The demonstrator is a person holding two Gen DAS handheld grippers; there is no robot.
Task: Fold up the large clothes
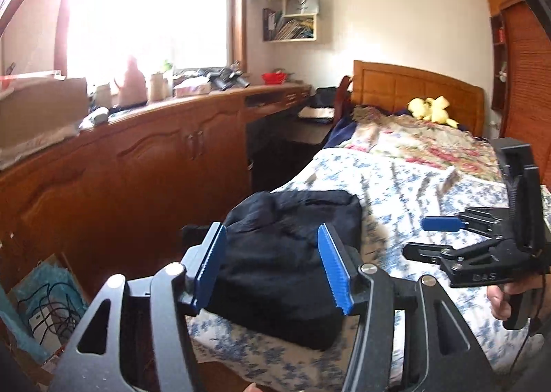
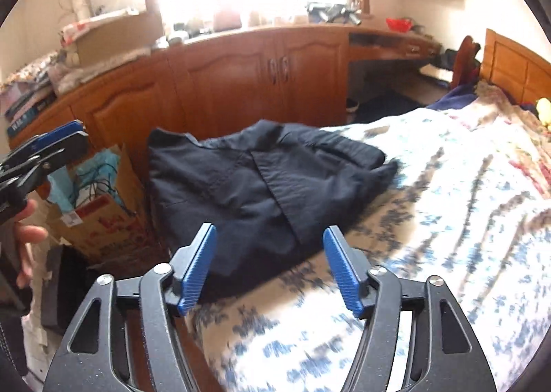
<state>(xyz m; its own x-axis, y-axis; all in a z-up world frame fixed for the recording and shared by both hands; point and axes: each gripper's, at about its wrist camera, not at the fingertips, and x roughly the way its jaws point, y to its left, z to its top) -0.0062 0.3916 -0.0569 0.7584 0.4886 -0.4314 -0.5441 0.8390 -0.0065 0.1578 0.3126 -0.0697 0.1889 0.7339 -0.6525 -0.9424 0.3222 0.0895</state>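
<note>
A dark navy garment (image 1: pixel 289 254) lies folded in a thick bundle near the corner of the bed (image 1: pixel 406 192), on a blue-and-white floral cover. My left gripper (image 1: pixel 272 268) hovers above it, jaws open, nothing between the blue pads. In the right wrist view the same garment (image 2: pixel 255 178) lies ahead of my right gripper (image 2: pixel 270 268), which is open and empty above the bed cover (image 2: pixel 447 220). The right gripper (image 1: pixel 444 230) also shows at the right of the left wrist view, held by a hand. The left gripper (image 2: pixel 44 147) appears at the left edge of the right wrist view.
A long wooden cabinet (image 1: pixel 155 151) with cluttered top runs under a bright window left of the bed. A cardboard box (image 2: pixel 100 209) with cables stands on the floor by the bed corner. A yellow plush toy (image 1: pixel 430 109) lies by the wooden headboard (image 1: pixel 413 85).
</note>
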